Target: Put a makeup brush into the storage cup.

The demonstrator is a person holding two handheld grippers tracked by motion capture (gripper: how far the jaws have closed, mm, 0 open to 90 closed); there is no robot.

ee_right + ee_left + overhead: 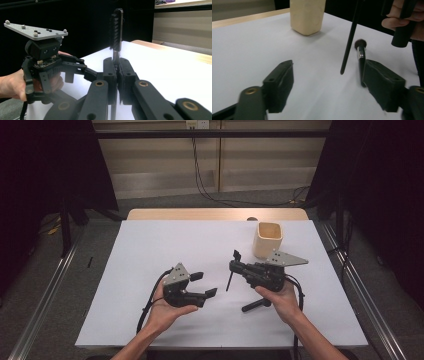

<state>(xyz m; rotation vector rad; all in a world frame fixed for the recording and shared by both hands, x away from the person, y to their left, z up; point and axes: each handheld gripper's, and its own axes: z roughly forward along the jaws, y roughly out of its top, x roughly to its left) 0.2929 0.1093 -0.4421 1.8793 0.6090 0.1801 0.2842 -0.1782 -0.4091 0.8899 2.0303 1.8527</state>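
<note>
My right gripper (233, 266) is shut on a thin black brush (229, 281) with a dark spiral head. It holds the brush upright and a little tilted above the table, head up and handle tip hanging down. In the right gripper view the jaws (116, 63) clamp the brush's stem just below its bristled head (115, 27). My left gripper (205, 284) stands open to the left of it, nothing between its jaws (327, 65). A second brush (361, 50), with a fluffy dark head and a silver ferrule, lies on the table behind the left gripper's right-hand jaw; it is the black brush (256, 305) lying by the right hand.
A beige square cup (268, 239) stands upright at the table's back right, also the cup (307, 16) ahead of the left gripper. The white table top (165, 245) has a wooden strip along its far edge. Dark stands and cables flank the table.
</note>
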